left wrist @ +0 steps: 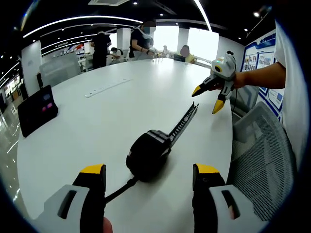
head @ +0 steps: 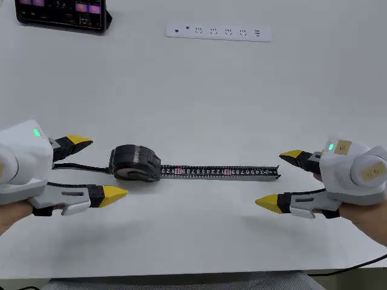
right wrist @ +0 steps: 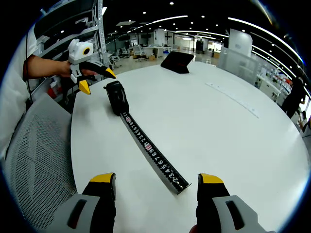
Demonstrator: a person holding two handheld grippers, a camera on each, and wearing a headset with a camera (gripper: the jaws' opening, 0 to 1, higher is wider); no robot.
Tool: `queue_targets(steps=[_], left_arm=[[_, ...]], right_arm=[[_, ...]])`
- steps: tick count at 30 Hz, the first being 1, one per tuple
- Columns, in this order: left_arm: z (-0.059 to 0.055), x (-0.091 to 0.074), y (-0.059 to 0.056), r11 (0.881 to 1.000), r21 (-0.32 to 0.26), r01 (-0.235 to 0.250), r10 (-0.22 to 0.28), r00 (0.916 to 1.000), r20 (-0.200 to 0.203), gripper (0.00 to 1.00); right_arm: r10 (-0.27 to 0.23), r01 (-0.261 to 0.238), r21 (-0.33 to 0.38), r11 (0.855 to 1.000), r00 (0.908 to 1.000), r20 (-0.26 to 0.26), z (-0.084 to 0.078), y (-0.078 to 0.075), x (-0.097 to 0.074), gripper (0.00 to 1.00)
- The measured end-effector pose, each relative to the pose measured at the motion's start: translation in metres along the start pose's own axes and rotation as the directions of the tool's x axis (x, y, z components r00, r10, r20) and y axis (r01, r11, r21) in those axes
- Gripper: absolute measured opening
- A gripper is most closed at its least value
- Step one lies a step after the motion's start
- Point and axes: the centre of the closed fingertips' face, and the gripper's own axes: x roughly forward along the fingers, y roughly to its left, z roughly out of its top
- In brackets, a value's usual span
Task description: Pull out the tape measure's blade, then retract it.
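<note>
The left gripper [head: 97, 167] has its jaws wide apart and grips nothing; the tape measure [head: 134, 163] lies on its side just ahead of the yellow tips, untouched, with a black cord [head: 84, 166] trailing back between the jaws; the right gripper [head: 280, 179] is likewise spread and empty, its tips flanking the free end of the blade [head: 221, 172] without touching it; the blade lies drawn out flat on the white table [head: 193, 90], numbers up; a power strip [head: 219, 31] and a tablet [head: 63, 13] sit at the far edge.
</note>
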Motion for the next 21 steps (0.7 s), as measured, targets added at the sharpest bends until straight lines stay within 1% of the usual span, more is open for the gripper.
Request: queue_targets(steps=[3, 7, 9, 16, 21], left_arm=[[-0.002, -0.003, -0.002, 1.000, -0.005, -0.005, 0.005, 0.9999, 0.011, 0.73], [-0.003, -0.008, -0.003, 1.000, -0.019, -0.015, 0.015, 0.9996, 0.025, 0.76], [-0.005, -0.010, -0.005, 1.000, -0.025, -0.014, 0.015, 0.9996, 0.025, 0.78], [-0.010, -0.016, -0.011, 0.999, -0.039, -0.021, 0.022, 0.9990, 0.040, 0.80], [-0.013, -0.020, -0.014, 0.999, -0.045, -0.024, 0.026, 0.9985, 0.049, 0.81]], right_arm=[[-0.012, 0.012, -0.004, 1.000, 0.9999, 0.000, -0.001, 0.002, -0.002, 0.69], [-0.025, 0.025, 0.004, 1.000, 0.9996, 0.011, 0.001, 0.006, -0.007, 0.73], [-0.035, 0.035, 0.006, 0.999, 0.9992, 0.018, 0.002, 0.007, -0.009, 0.75], [-0.058, 0.057, 0.021, 0.998, 0.9970, 0.051, 0.004, 0.012, -0.017, 0.79], [-0.069, 0.068, 0.025, 0.997, 0.9956, 0.063, 0.002, 0.015, -0.021, 0.81]])
